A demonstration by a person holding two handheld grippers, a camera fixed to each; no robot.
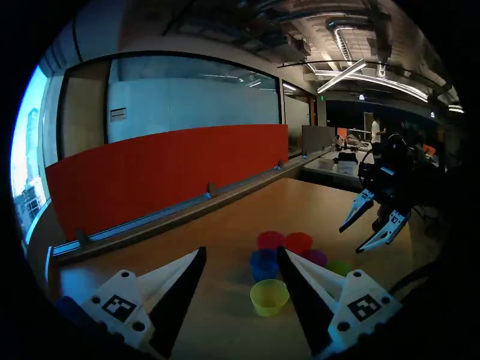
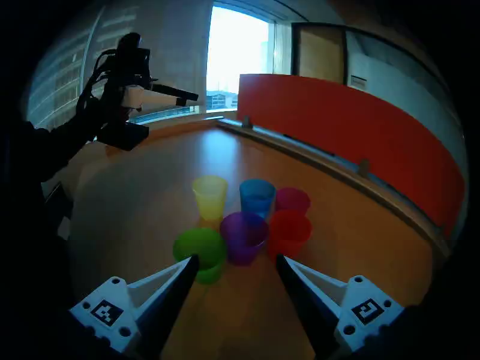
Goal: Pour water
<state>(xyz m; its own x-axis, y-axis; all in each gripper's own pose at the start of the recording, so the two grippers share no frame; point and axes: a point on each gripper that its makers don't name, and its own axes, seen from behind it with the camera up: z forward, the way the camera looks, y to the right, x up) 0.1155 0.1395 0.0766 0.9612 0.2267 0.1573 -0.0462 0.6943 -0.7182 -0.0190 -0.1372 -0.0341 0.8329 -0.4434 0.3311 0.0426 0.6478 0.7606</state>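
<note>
Left gripper view is looking along the left gripper [image 1: 241, 251], which is hovering low over the pale wooden table [image 1: 240, 210] w/ its two white-and-black fingers spread wide and nothing btw. them.

Just ahead, six small plastic cups are standing upright in a tight cluster. The yellow plastic cup [image 1: 269, 297] is sitting nearest this camera, w/ the blue plastic cup [image 1: 263, 264] behind it. The magenta plastic cup [image 1: 270, 240] and red plastic cup [image 1: 298, 242] are sitting farther back. The purple plastic cup [image 1: 317, 258] and green plastic cup [image 1: 339, 267] are peeking out on the far side of the near finger. A long red partition panel [image 1: 168, 168] is running along the table's far edge.

From the opposite side, the right gripper [image 2: 236, 258] is also hanging just above the table, jaws apart and holding nothing. Green, purple and red are sitting closest to it there; yellow, blue and magenta are in the row behind.

No cup is touching either gripper. Can't tell whether any cup is holding water; the interiors are too dim.

Progress, as a judgement: the pour isn't started, i.e. approach stage only. Remaining work is probably picking a source cup, closing on its wall, lifting, tilting over a second cup and setting it down.
</note>
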